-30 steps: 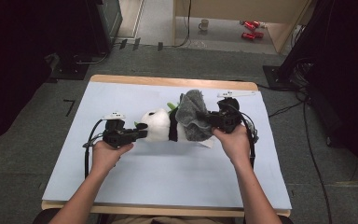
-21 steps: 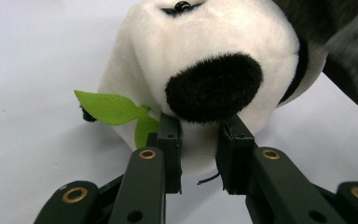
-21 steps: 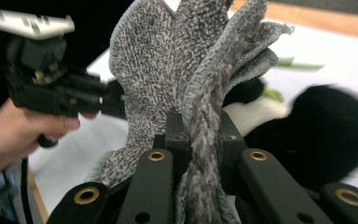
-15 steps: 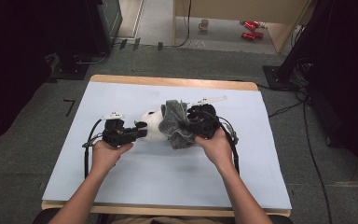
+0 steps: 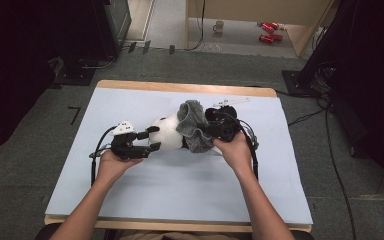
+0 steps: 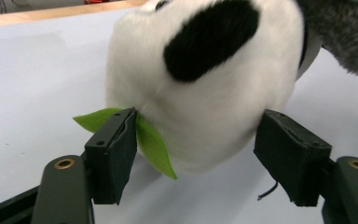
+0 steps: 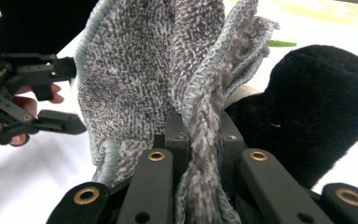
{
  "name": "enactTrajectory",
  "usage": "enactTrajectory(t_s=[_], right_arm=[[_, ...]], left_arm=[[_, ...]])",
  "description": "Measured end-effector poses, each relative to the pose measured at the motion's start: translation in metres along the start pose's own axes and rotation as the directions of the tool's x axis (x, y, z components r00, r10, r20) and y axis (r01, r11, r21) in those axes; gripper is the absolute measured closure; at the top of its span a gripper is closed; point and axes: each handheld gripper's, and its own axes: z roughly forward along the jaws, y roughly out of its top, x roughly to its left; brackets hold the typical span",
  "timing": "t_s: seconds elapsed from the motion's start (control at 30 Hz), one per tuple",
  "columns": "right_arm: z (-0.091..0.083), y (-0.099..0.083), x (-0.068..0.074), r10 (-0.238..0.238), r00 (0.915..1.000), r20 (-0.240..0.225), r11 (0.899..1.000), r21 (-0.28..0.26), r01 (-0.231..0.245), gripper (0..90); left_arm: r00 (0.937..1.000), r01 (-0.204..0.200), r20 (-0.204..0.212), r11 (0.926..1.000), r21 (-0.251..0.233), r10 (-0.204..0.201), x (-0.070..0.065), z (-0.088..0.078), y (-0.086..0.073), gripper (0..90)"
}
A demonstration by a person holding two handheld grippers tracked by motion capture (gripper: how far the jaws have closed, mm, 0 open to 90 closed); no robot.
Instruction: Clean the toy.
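Now right gripper [image 7: 200, 140] pinches grey cloth [image 7: 135, 84]; left gripper [image 6: 200, 158] just opened around panda head [image 6: 205, 93].

Brightly, evenly lit table [image 5: 130, 210], dark room edges, soft short shadows, close-up views slightly soft, no glare

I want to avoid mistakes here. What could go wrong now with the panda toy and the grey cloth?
The left gripper has just opened around the panda toy, so the toy may slide when the cloth is pulled. The right gripper pinches only the cloth's bunched edge, which might slip out.
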Motion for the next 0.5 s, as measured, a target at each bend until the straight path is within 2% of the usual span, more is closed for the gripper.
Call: enactTrajectory(t_s=[0.1,0.17,0.3,0.33,0.4,0.5], right_arm=[[0.000,0.003,-0.004,-0.001,1.0000,0.004,1.000,0.000,0.001,80.5],[0.000,0.004,-0.007,0.003,1.0000,0.001,1.000,0.000,-0.003,80.4],[0.000,0.007,-0.012,0.010,0.9999,-0.002,1.000,0.001,-0.010,80.3],[-0.001,0.007,-0.013,0.017,0.9999,-0.001,1.000,0.001,-0.017,80.3],[0.000,0.007,-0.015,0.018,0.9998,0.002,1.000,-0.007,-0.018,80.3],[-0.001,0.008,-0.018,0.030,0.9995,0.006,0.999,-0.018,-0.029,80.3]], left_arm=[[0.9998,-0.009,0.016,0.9997,-0.024,0.009,0.004,0.006,-0.002,25.1],[0.9985,-0.051,0.019,0.9976,-0.046,0.052,0.008,0.010,-0.004,22.9],[0.9962,-0.079,0.028,0.9925,-0.093,0.082,0.012,0.018,-0.005,20.3],[0.9951,-0.091,0.028,0.9910,-0.098,0.094,0.012,0.020,-0.004,21.4],[0.9958,-0.087,0.020,0.9920,-0.091,0.089,0.012,0.022,0.000,25.3],[0.9970,-0.075,0.013,0.9926,-0.095,0.077,0.008,0.022,0.005,41.2]])
